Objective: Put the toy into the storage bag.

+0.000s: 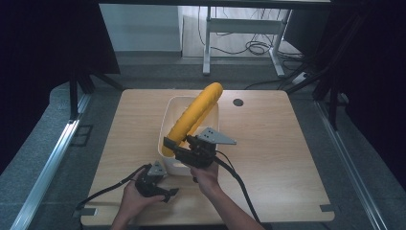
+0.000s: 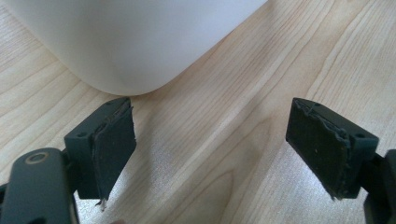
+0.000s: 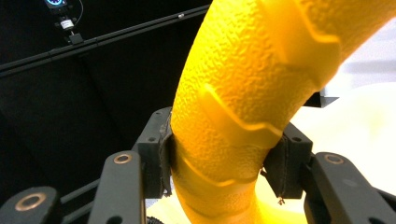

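While gripped, yellow tube (image 1: 193, 118) over bin (image 1: 168, 115)

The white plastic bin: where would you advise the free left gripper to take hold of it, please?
Probably the white plastic bin's near rim, at the rounded corner facing the open left gripper. Come from above, one finger inside and one outside: the thin upright wall fits between them, while the whole body looks too wide to span.

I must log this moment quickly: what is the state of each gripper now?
Left gripper: open, holding nothing, beside the white bin.
Right gripper: closed on the yellow banana toy, over the bin.
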### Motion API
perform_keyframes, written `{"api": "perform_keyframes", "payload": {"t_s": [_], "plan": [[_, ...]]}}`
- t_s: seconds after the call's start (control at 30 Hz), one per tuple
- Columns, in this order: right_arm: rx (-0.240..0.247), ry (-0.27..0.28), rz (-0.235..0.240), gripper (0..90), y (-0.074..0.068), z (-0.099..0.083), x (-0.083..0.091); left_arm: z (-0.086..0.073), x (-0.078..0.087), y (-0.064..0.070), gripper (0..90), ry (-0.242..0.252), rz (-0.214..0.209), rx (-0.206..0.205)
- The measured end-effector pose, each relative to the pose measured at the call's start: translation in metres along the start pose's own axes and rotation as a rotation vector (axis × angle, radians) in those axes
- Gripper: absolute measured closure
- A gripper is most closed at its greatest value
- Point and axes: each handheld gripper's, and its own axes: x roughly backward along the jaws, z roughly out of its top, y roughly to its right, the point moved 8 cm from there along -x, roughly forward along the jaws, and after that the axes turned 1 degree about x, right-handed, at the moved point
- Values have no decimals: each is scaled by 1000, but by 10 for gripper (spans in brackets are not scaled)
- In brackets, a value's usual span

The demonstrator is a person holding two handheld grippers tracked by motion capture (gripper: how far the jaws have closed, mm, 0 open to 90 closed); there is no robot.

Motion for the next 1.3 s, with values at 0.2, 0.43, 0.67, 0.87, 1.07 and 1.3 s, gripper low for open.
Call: {"api": "perform_keyframes", "payload": {"t_s": [0.2,0.43,0.67,0.87,1.07,1.3], "plan": [[-9,-19,-2,493,1,-3,0,0,-1,0,160,-3,-3,0],[-49,-33,1,494,5,-9,0,-1,-1,0,160,-8,-4,-7],[-45,-45,-2,495,5,-12,1,-1,-2,1,160,-10,-7,-1],[-47,-48,-1,495,5,-12,2,-2,-3,1,160,-15,-8,-5],[-40,-49,-2,487,5,-12,4,-2,-3,1,160,-16,-10,-6],[-36,-55,3,485,5,-12,4,-2,-3,1,160,-20,-12,-8]]}}
